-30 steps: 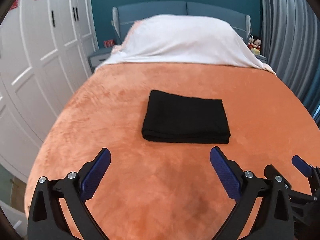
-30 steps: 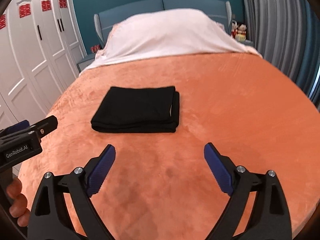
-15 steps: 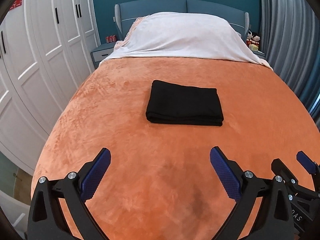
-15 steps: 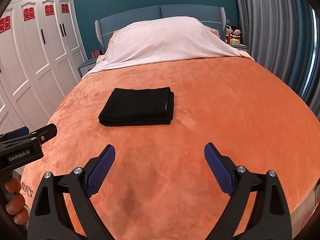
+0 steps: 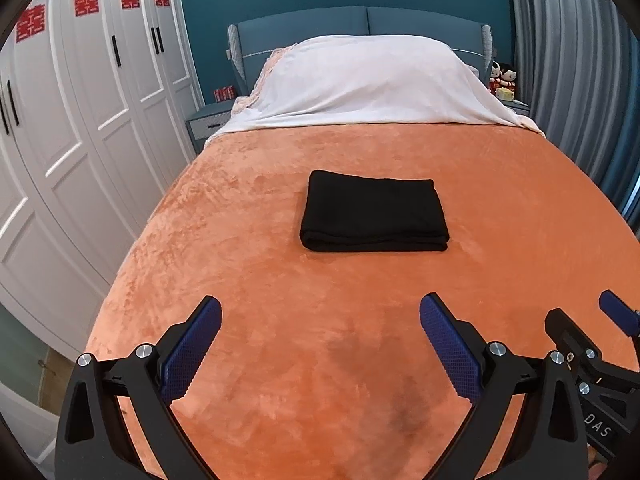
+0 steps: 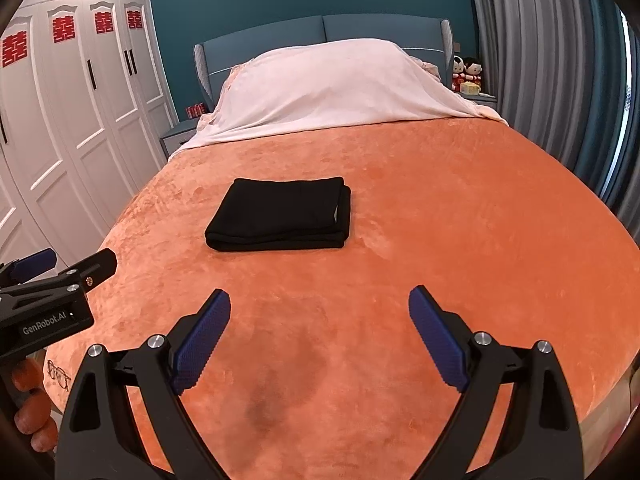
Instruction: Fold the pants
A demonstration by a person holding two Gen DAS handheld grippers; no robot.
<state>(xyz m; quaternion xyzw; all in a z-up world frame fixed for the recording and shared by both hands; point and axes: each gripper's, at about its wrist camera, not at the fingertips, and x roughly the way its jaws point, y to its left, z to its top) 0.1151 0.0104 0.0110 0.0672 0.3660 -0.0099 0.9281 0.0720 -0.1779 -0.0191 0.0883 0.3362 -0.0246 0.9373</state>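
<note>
The black pants [image 5: 374, 213] lie folded into a neat rectangle in the middle of the orange bedspread [image 5: 280, 300]; the right wrist view shows the pants [image 6: 282, 214] left of centre. My left gripper [image 5: 320, 320] hovers open over the near part of the bed, well short of the pants, with nothing between its blue pads. Beside it my right gripper [image 6: 319, 312] is open and empty too, equally far back. The right gripper's tip [image 5: 616, 314] shows at the left view's right edge, and the left gripper [image 6: 52, 280] at the right view's left edge.
White pillows under a pale sheet [image 5: 372, 80] sit at the headboard. White wardrobes [image 5: 80, 140] line the left side, grey curtains [image 5: 580, 80] the right. A pair of glasses [image 6: 58, 374] lies at the bed's near left edge. A hand [image 6: 30, 412] holds the left gripper.
Both grippers have pulled back and up from the folded pants, which now look smaller and farther away. The pants have not moved.
</note>
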